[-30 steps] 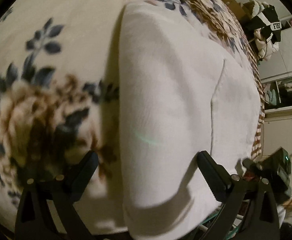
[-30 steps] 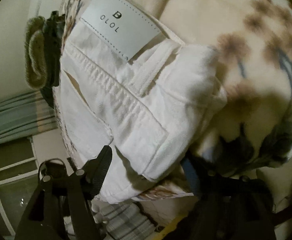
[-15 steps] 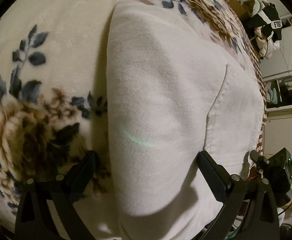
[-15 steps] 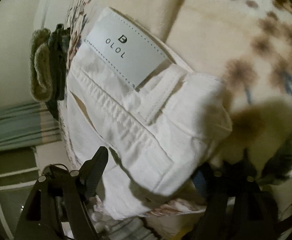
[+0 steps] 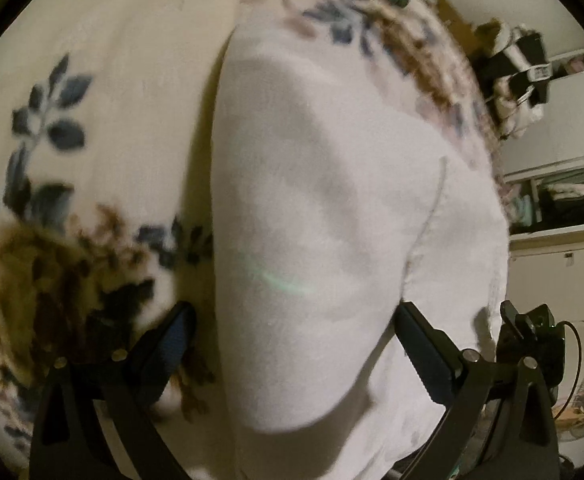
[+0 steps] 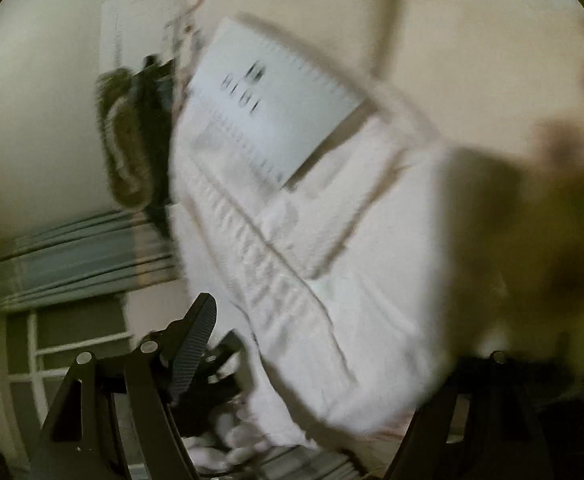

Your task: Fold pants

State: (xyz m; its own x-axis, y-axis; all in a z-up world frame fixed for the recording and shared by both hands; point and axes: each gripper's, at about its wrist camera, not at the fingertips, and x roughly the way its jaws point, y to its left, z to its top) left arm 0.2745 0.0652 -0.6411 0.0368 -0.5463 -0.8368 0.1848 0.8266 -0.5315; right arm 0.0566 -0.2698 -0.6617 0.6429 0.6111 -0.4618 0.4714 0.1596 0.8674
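Observation:
White pants (image 5: 323, 216) lie folded on a cream floral blanket (image 5: 92, 80). In the left wrist view my left gripper (image 5: 292, 344) is open, its fingers on either side of the folded leg end, just above the cloth. In the blurred right wrist view the waistband end of the pants (image 6: 311, 264) shows with its white brand label (image 6: 276, 104). My right gripper (image 6: 331, 352) is open, its jaws wide apart astride the waistband corner. The right finger is mostly hidden in shadow.
The blanket's brown flower print (image 5: 24, 272) lies left of the pants. A pile of clothes (image 5: 519, 76) and white cabinets (image 5: 563, 208) stand beyond the bed at right. A dark and green garment (image 6: 132, 140), a curtain (image 6: 80, 256) and a window (image 6: 72, 344) lie past the waistband.
Both grippers have moved in over the pants, which loom larger. The right wrist view has swung fast and blurred; the label shifted down and right. Both stay open.

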